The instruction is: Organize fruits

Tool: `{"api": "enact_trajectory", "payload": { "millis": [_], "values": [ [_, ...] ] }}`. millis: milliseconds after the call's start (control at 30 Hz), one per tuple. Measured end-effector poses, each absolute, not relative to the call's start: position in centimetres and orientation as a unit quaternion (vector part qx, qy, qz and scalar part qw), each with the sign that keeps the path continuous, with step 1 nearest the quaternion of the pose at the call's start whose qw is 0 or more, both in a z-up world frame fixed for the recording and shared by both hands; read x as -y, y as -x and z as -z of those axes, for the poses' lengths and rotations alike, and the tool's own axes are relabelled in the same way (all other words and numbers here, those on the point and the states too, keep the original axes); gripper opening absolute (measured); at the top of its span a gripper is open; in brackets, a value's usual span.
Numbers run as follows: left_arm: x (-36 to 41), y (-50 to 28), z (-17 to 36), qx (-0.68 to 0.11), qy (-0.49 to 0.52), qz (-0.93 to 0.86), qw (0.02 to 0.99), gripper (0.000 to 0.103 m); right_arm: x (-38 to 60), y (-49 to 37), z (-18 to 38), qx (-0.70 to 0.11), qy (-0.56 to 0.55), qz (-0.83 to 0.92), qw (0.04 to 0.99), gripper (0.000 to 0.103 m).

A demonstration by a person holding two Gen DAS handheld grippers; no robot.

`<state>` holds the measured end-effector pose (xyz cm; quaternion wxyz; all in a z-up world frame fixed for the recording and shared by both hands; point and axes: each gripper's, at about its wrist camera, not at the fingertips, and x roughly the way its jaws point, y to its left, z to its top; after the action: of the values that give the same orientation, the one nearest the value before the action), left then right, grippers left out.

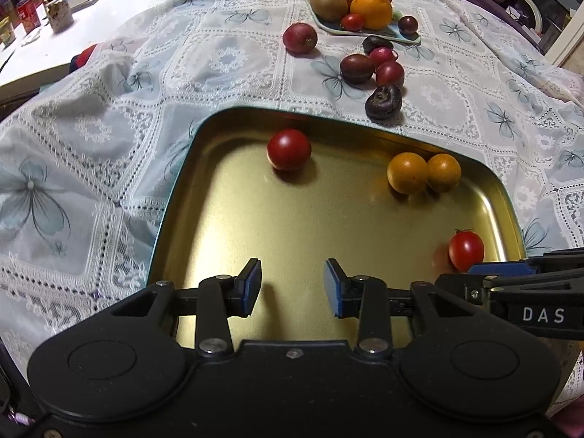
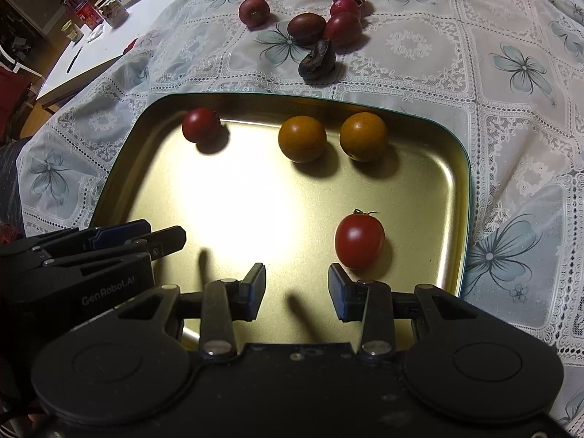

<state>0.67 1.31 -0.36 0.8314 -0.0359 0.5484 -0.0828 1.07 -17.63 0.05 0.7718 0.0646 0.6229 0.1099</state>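
A gold metal tray [image 1: 292, 241] [image 2: 255, 219] lies on the lace tablecloth and holds a round red tomato [image 1: 288, 149] [image 2: 201, 124], two orange fruits [image 1: 407, 173] [image 1: 443, 172] [image 2: 302, 139] [image 2: 363, 136] and an oval red tomato [image 1: 466, 250] [image 2: 359, 241]. My left gripper [image 1: 292, 288] hovers over the tray's near part, open, with nothing between its pads. My right gripper [image 2: 296, 292] is also open and empty over the tray, the oval tomato just beyond its right finger [image 2: 337, 290]. Each view shows the other gripper at its edge.
Beyond the tray, several dark red and purple fruits [image 1: 383, 101] [image 2: 317, 61] lie loose on the cloth. A pale plate [image 1: 408, 36] at the back carries a kiwi [image 1: 328, 4], an orange [image 1: 371, 9], an apple and small fruits. A white table with jars and boxes [image 1: 58, 11] stands at far left.
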Motion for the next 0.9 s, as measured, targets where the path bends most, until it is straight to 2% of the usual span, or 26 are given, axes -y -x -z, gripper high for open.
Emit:
{"api": "enact_trajectory", "payload": {
  "millis": [367,900],
  "values": [
    [-1.0,-4.3,-1.9,-0.529,0.028,0.095,0.843,0.046,19.9,-4.7,-1.9,-0.607,-0.088,-0.072,0.787,0.04],
    [-0.4,-12.9,-2.4,-0.521,0.016,0.062,0.851,0.046,21.0,-16.0,-1.3,-0.588,-0.123,0.003,0.8,0.041]
  ]
}}
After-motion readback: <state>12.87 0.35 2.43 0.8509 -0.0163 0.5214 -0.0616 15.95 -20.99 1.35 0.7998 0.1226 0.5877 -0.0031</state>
